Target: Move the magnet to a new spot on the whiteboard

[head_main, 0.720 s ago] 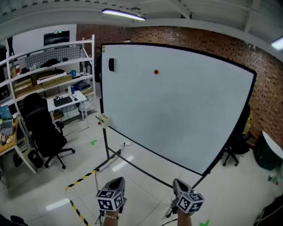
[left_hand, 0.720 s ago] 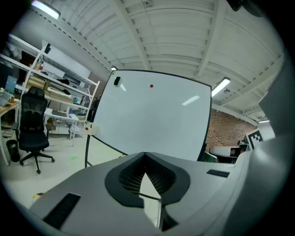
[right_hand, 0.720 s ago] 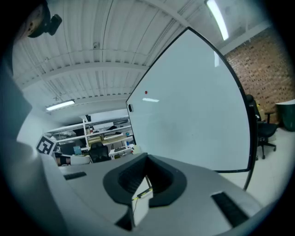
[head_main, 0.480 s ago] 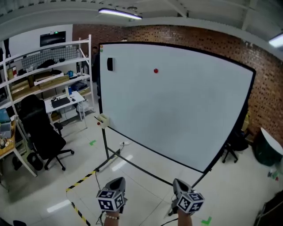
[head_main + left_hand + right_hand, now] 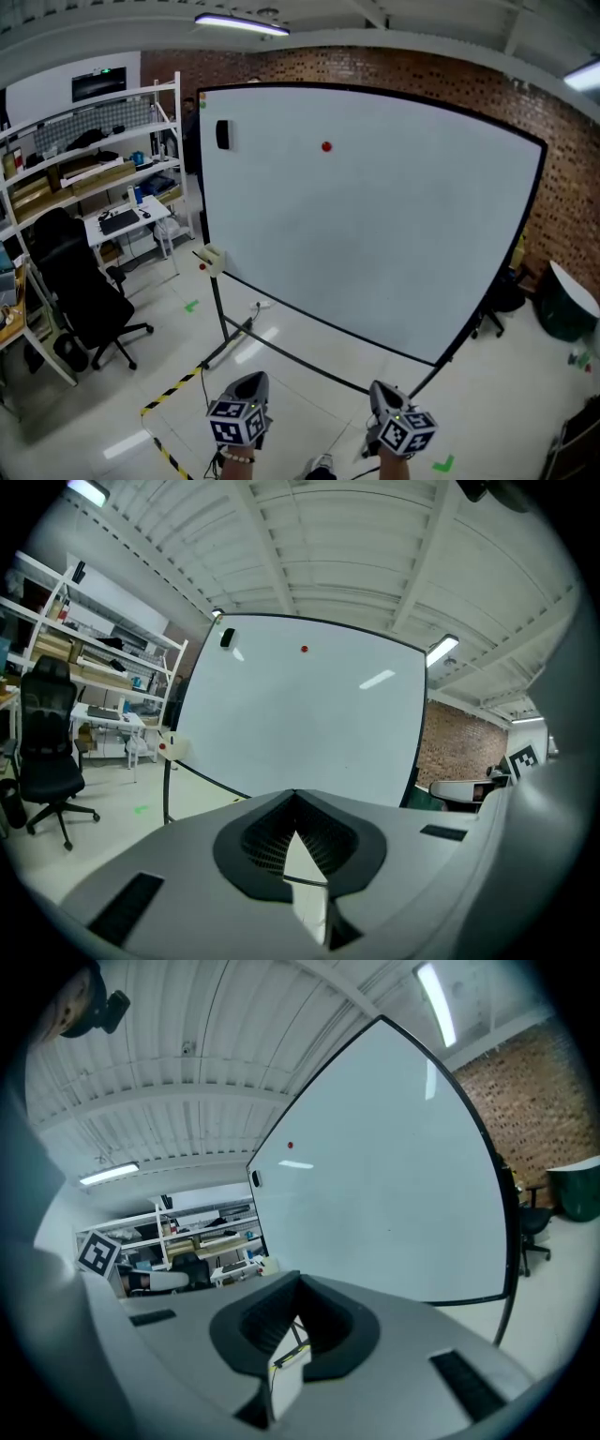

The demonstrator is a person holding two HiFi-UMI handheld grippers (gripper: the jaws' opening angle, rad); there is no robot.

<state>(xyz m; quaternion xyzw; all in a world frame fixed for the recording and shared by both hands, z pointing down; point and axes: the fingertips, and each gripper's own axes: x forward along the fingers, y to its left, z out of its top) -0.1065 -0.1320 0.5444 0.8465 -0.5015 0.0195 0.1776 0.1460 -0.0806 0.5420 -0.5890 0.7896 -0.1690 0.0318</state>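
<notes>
Whiteboard (image 5: pixel 375 216) beyond low, near-level left tool (image 5: pixel 247 382)

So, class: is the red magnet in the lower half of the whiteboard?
No, the red magnet sits near the top of the whiteboard.

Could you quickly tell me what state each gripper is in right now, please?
Left gripper: closed, holding nothing.
Right gripper: closed, holding nothing.
</notes>
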